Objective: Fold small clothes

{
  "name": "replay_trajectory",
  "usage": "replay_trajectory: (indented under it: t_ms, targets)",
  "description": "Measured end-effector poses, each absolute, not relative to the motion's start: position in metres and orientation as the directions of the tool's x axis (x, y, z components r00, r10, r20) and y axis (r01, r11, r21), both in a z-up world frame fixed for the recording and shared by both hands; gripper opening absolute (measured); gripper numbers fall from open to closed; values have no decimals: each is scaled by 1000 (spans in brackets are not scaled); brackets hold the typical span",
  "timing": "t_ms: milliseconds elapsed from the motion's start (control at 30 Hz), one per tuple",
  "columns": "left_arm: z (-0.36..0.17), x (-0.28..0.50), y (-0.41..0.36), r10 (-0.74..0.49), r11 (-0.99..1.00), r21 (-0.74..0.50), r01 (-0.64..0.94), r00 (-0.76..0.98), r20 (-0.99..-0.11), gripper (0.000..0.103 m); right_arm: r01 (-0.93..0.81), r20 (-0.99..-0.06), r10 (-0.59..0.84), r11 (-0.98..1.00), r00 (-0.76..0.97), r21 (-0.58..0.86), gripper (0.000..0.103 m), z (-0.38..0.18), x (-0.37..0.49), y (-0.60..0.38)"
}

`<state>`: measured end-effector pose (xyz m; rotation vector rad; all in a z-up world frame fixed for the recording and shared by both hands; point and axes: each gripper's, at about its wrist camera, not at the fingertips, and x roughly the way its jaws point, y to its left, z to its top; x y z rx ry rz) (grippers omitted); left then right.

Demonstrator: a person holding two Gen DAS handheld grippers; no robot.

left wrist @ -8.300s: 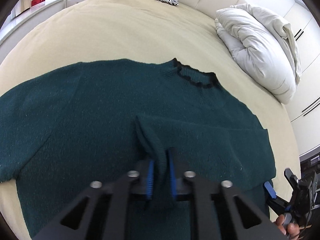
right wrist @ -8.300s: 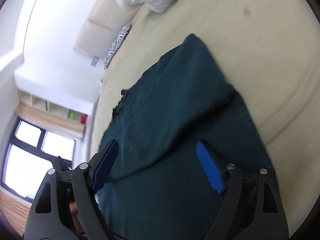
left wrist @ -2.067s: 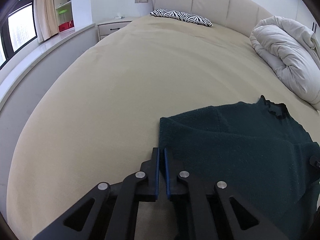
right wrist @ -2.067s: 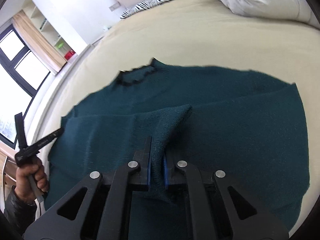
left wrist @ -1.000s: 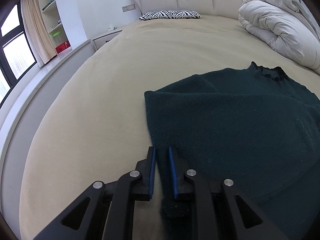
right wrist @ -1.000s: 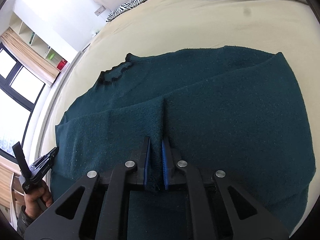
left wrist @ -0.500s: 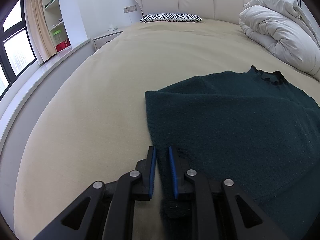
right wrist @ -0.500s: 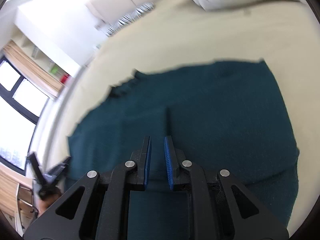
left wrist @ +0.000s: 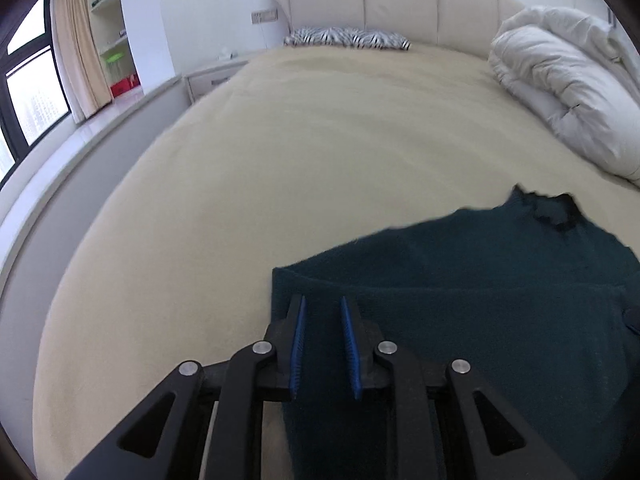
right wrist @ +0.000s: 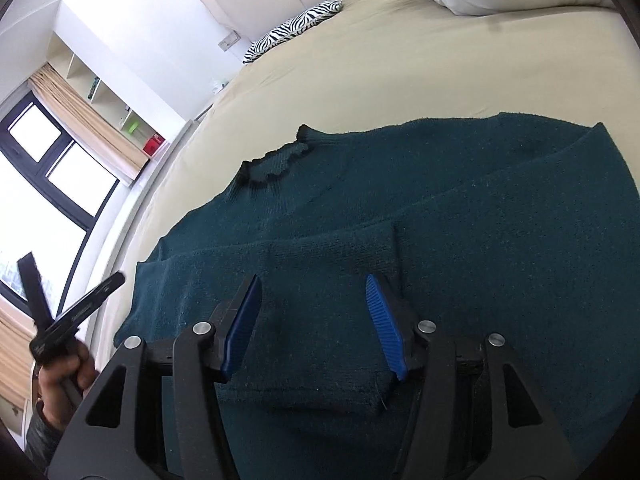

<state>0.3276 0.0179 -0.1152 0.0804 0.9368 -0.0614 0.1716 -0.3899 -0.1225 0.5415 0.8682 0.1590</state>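
sweater (right wrist: pixel 460 216) | flat on bed (right wrist: pixel 400 60) | collar (right wrist: pixel 276 164) toward headboard (left wrist: pixel 384 4)

Bright daylight from window (right wrist: pixel 60 184) (blown out, glare); soft shadows; left wrist view motion-blurred; strong fisheye bending, dark corner vignette.

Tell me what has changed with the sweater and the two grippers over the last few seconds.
The right gripper has just opened and let go of the sleeve, which now lies folded across the green sweater. The left gripper has opened slightly, cloth between its pads but unpinched. The sweater stays flat on the bed.
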Motion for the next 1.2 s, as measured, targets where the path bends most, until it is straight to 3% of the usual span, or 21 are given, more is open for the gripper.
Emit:
replay_trajectory:
  t_ms: [67, 200, 400, 500, 567, 633, 833, 1067, 1200]
  targets:
    - [-122, 330, 20, -29, 996, 28, 83, 612, -790, 22, 74, -688, 342, 864, 639, 498, 52, -122, 171, -389]
    - [-118, 313, 6, 42, 983, 150, 110, 651, -758, 22, 36, -670, 373, 858, 642, 512, 51, -123, 170, -397]
    - [-90, 259, 45, -9, 997, 39, 60, 649, -760, 33, 158, -707, 279, 860, 650, 485, 53, -112, 130, -424]
    - [-76, 207, 62, -51, 998, -16, 61, 641, -766, 46, 188, -691, 244, 854, 680, 486, 53, -94, 89, -443]
    - [-72, 165, 68, -110, 994, -76, 80, 623, -774, 67, 198, -673, 232, 845, 702, 498, 53, -80, 52, -455]
    - [-71, 125, 77, -159, 987, -115, 111, 595, -788, 73, 205, -665, 242, 829, 706, 520, 54, -73, 15, -465]
    - [-95, 27, 106, -346, 936, -340, 96, 442, -828, 73, 214, -697, 293, 812, 654, 542, 56, -74, -91, -478]
    - [-107, -28, 112, -414, 909, -399, 118, 361, -836, 66, 269, -712, 357, 750, 605, 605, 56, -91, -174, -499]
    - [-113, -33, 111, -443, 896, -425, 128, 319, -838, 49, 269, -698, 383, 727, 605, 631, 56, -88, -195, -504]
